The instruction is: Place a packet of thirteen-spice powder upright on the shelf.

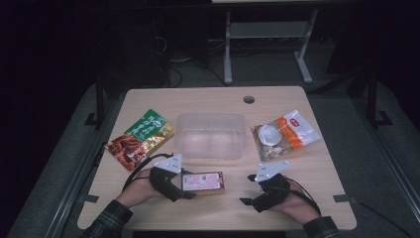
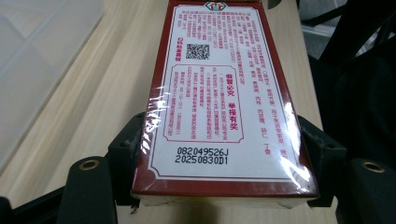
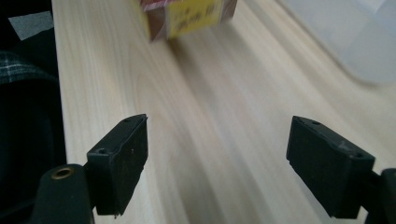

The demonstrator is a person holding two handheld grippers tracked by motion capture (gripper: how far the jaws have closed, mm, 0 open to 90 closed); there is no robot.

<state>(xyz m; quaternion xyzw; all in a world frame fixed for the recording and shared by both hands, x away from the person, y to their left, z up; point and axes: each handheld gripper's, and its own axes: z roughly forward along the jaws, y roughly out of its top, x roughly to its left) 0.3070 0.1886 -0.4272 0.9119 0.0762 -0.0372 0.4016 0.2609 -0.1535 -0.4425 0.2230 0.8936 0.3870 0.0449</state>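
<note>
A flat red box (image 1: 204, 182) with a white printed label lies near the front of the wooden table (image 1: 208, 101). My left gripper (image 1: 186, 184) is shut on its left end. In the left gripper view the two black pads press on the long sides of the box (image 2: 215, 93), which is wrapped in clear film. My right gripper (image 1: 246, 189) stands open to the right of the box, apart from it. Between its pads (image 3: 119, 158) lies only bare wood, and the end of the box (image 3: 187, 14) shows farther off.
A clear plastic container (image 1: 212, 135) stands in the middle of the table, behind the box. To its left lies a green and red snack packet (image 1: 141, 138), to its right an orange and white bag (image 1: 283, 134). A cable hole (image 1: 249, 99) sits near the far edge.
</note>
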